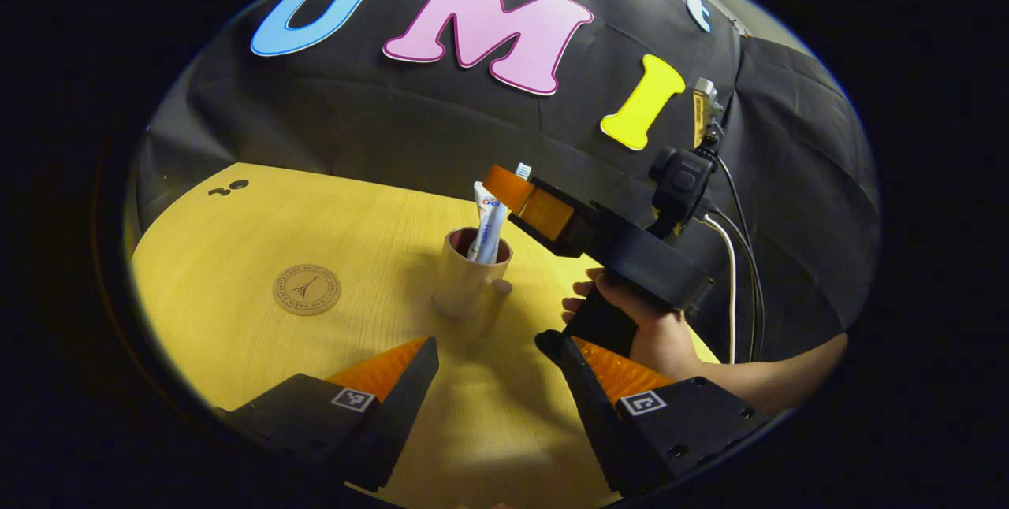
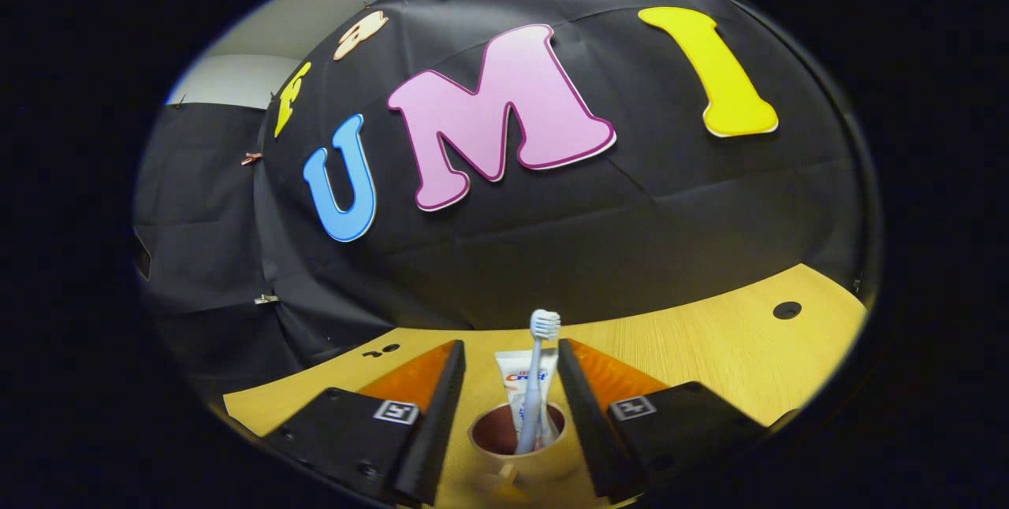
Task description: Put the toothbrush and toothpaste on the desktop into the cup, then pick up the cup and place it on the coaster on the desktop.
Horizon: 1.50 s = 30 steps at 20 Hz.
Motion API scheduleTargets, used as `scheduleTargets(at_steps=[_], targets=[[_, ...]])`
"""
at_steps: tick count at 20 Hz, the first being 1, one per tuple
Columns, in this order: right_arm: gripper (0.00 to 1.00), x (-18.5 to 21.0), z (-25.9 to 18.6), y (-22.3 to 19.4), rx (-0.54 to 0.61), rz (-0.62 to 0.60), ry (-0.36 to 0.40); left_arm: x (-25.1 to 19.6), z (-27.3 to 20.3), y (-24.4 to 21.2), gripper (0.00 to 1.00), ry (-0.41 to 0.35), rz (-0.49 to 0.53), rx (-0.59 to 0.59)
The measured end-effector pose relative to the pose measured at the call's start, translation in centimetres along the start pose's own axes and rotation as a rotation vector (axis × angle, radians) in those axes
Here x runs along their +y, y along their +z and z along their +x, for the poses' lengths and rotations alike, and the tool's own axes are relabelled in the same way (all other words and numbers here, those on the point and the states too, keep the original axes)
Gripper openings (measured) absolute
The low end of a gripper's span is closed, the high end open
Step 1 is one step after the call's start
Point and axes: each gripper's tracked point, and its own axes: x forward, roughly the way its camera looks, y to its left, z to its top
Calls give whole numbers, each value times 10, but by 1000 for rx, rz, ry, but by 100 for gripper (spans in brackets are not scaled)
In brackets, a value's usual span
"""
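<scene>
The cup (image 1: pixel 469 273) is a smooth, pale cylinder with a dark maroon inside and a small knob handle, standing upright on the yellow wood-grain desktop (image 1: pixel 236 233). The toothpaste (image 1: pixel 489 225), a soft white tube, and the slim toothbrush (image 2: pixel 536 383) stand in it, long axes near vertical, bristle head up toward 12 o'clock. The flat round coaster (image 1: pixel 307 289), printed with a tower mark, lies at the cup's 9 o'clock, well apart. Black cloth walls the booth behind. The left gripper (image 1: pixel 489 359) hangs released at the cup's 6 o'clock. The right gripper (image 2: pixel 511 371), held by a hand (image 1: pixel 631 320), has its jaws spread either side of the cup, apart from it.
</scene>
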Motion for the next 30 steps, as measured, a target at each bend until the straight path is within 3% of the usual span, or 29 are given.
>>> scheduleTargets(at_steps=[1,2,5,16,21,26,30], targets=[[72,2,-4,5,5,-5,-5,2,-5,-1,97,7,8,2],[90,4,-10,8,19,-5,-8,5,-11,-2,97,18,16,5],[98,4,-21,11,89,11,-34,19,-37,-11,97,60,25,19],[98,-7,-34,-4,398,-10,-202,66,-106,-26,97,184,-28,63],[98,5,-40,-31,555,8,-205,94,-128,-30,97,232,-37,69],[98,2,-45,-64,721,61,-260,125,-146,-43,97,317,-41,98],[98,0,-54,-84,863,116,-300,135,-154,-48,97,328,-53,111]])
